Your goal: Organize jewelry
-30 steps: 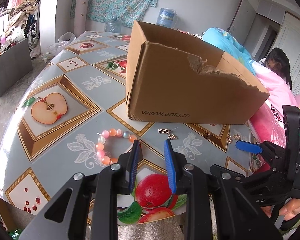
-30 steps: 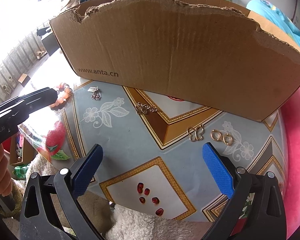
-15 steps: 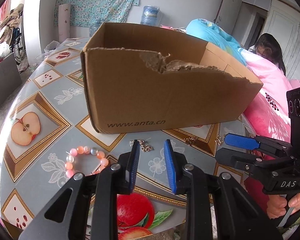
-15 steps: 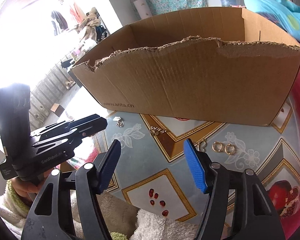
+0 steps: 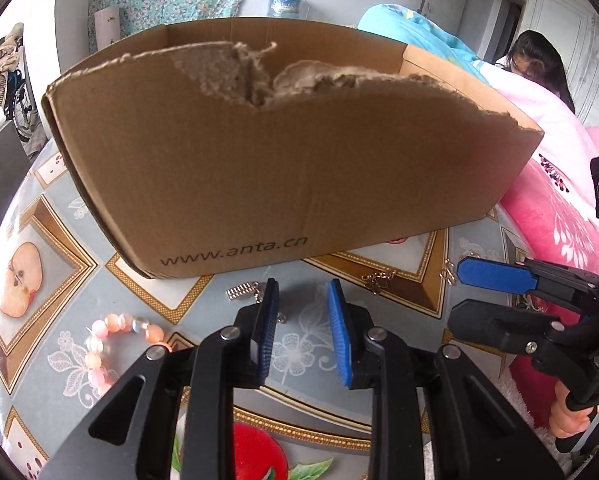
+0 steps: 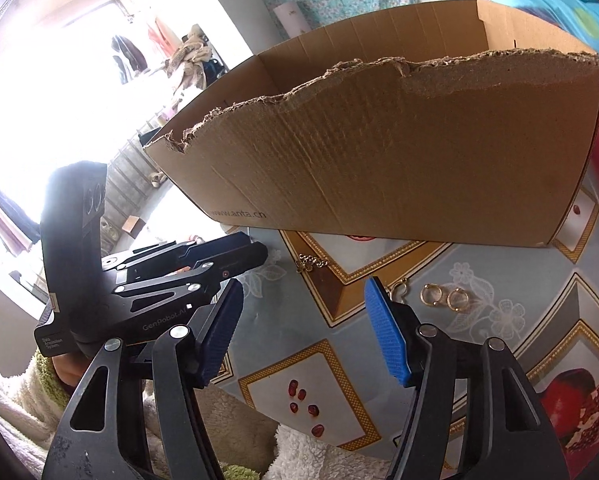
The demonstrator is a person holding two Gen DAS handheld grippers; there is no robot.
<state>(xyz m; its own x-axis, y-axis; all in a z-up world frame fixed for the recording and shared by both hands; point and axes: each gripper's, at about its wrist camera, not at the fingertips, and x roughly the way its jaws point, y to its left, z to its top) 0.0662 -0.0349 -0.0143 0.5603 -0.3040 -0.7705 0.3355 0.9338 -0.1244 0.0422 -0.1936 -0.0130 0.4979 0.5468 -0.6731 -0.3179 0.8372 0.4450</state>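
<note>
1. While both tools hovered over the counter (image 5: 59, 208) with nothing held, the left hand-held gripper (image 5: 302, 320) stood with its jaws only narrowly parted and empty, and the right hand-held gripper (image 6: 307, 328) stood released at a middling width, also empty.
2. Jewelry lay loose on the counter ahead of the fingertips: a small silver clasp piece (image 5: 241, 291) just beyond the left tool's left pad, a thin gold chain (image 5: 379, 280) ahead and to its right, and a pink bead bracelet (image 5: 111, 344) off to its left.
3. Ahead and to the right of the right tool's blue pad sat a gold hook-shaped piece (image 6: 399, 289) and a pair of gold hoop earrings (image 6: 445, 297), all just short of the cardboard box (image 6: 399, 152).
4. One risk, I judged, was the flatness of these pieces: pads closing on the patterned cloth could slide over a hoop or flick it toward the counter's edge near the pink bedding (image 5: 547, 184).
5. Another risk was the narrow left opening, which could push the clasp piece away instead of straddling it.
6. Because the two tools were near each other, a reach for the chain between them could bring their fingers into collision.
7. A torn, uneven box rim could snag the chain during a drop.
</note>
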